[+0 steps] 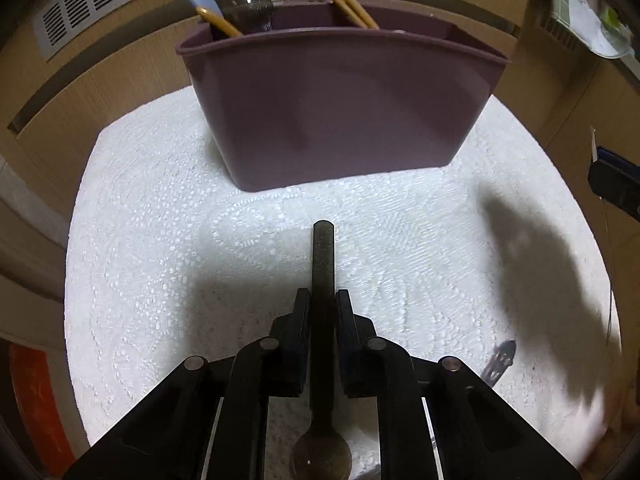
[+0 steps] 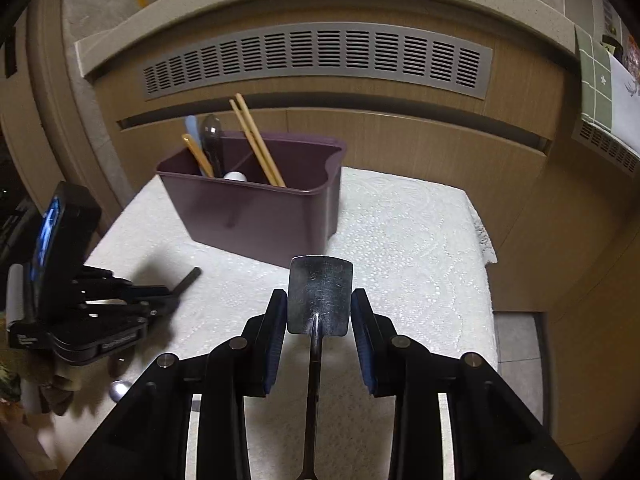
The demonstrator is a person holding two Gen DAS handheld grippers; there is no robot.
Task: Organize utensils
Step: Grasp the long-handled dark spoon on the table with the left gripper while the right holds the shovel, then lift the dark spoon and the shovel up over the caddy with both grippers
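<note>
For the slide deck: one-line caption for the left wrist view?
Left claw shut on a dark spoon's handle above the white towel, facing the purple utensil caddy.

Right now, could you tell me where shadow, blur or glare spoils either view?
Left wrist: a big soft shadow darkens the towel at right, smeared by blur near the edge. Right wrist: the left gripper is blurred; glare streaks the utensil.
</note>
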